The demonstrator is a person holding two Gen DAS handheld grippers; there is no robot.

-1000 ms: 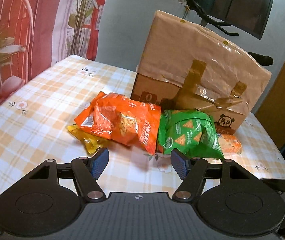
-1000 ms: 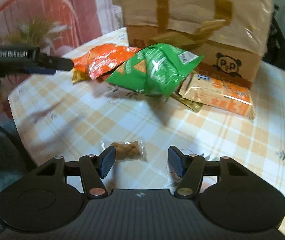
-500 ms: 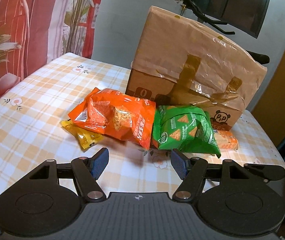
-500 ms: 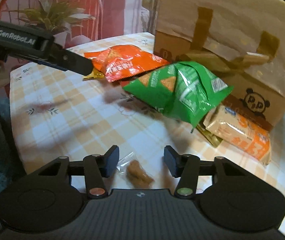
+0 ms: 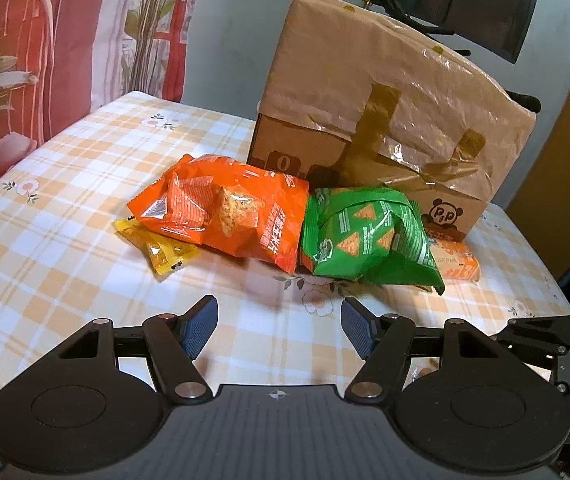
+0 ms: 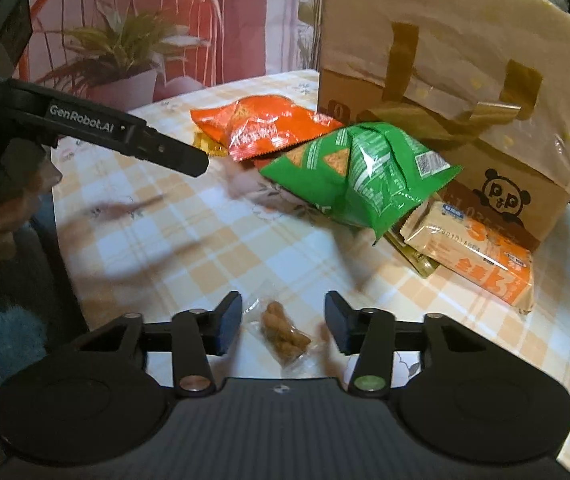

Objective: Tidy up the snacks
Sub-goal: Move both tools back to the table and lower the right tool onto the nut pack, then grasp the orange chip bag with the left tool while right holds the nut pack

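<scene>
An orange chip bag (image 5: 229,216) and a green chip bag (image 5: 365,236) lie side by side on the checked table, in front of a taped cardboard box (image 5: 385,120). A yellow packet (image 5: 157,250) pokes out under the orange bag. An orange-and-cream biscuit pack (image 6: 473,256) lies right of the green bag (image 6: 361,176). My left gripper (image 5: 277,322) is open and empty, short of the bags. My right gripper (image 6: 283,324) is open, and a small clear packet of brown snacks (image 6: 283,334) lies on the table between its fingers.
The table (image 5: 45,216) has a checked floral cloth. The left gripper's body (image 6: 125,136) reaches in from the left in the right wrist view. A potted plant (image 6: 125,56) and a red chair stand beyond the table's far edge.
My right gripper has moved forward and down, so the small clear packet now lies between its fingers. My left gripper has drawn a little closer to the bags.
</scene>
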